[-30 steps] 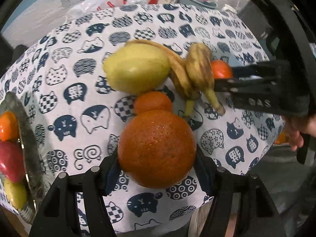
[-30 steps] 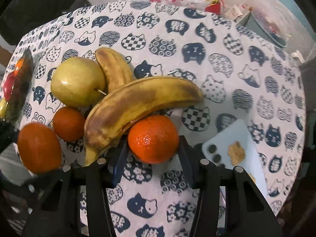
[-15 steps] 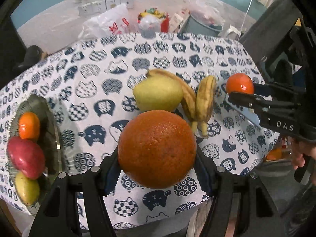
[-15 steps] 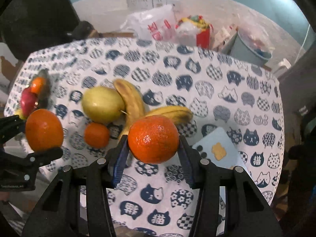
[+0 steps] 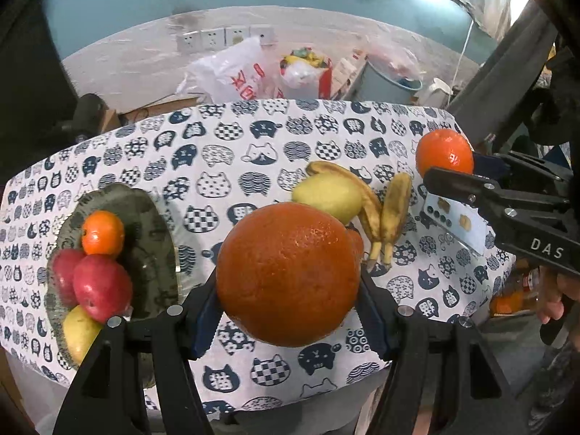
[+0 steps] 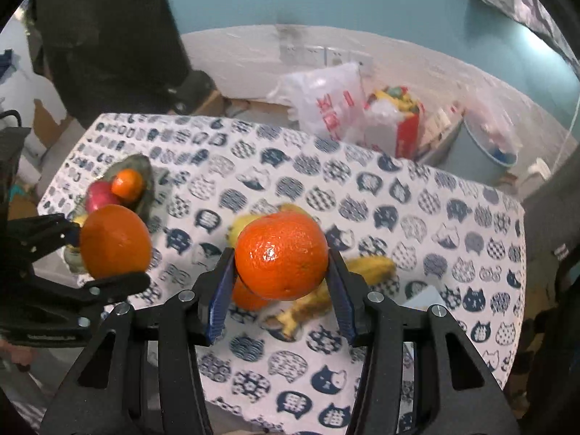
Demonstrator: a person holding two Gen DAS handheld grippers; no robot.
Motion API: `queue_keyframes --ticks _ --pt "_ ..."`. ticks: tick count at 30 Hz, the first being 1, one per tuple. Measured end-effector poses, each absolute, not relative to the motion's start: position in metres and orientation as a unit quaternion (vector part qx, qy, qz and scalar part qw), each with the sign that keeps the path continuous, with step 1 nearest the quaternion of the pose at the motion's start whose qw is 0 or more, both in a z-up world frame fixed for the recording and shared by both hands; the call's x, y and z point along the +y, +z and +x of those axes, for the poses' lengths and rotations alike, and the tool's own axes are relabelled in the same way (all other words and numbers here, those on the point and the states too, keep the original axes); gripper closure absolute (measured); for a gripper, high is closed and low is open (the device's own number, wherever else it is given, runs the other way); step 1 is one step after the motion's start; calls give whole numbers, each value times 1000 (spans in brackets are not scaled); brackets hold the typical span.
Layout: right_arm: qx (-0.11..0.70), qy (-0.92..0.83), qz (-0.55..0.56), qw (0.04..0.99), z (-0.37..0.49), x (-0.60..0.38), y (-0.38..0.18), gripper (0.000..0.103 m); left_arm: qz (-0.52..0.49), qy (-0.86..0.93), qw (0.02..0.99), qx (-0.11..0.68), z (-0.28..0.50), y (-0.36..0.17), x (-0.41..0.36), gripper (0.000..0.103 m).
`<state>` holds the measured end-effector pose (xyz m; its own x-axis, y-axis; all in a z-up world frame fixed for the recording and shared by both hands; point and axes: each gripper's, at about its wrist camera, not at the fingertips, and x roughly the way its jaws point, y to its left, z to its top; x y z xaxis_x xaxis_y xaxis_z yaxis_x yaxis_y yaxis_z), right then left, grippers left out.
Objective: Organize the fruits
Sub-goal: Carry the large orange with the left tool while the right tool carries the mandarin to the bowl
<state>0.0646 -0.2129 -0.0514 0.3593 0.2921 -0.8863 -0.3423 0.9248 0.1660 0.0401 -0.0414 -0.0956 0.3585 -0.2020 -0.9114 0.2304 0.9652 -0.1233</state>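
Both fruits have risen clear of the table [image 5: 224, 137] in the last second: the left gripper [image 5: 288, 301] is clamped on the large orange [image 5: 288, 275], right of the plate [image 5: 152, 239], and the right gripper [image 6: 281, 290] pinches the smaller tangerine [image 6: 281, 253], farther right, ready for plating.

My tongs [image 5: 290, 311] are matt black plastic with ribbed blue pads [image 5: 206, 320]. The orange [image 5: 288, 275] has dimpled, slightly glossy peel; the tablecloth [image 5: 224, 166] is printed cloth.
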Motion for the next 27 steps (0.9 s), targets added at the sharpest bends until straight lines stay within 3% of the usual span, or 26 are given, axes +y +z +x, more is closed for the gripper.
queue_keyframes --ticks 27 --pt "509 280 -54 812 84 -99 -41 54 -43 -58 843 533 25 -86 59 35"
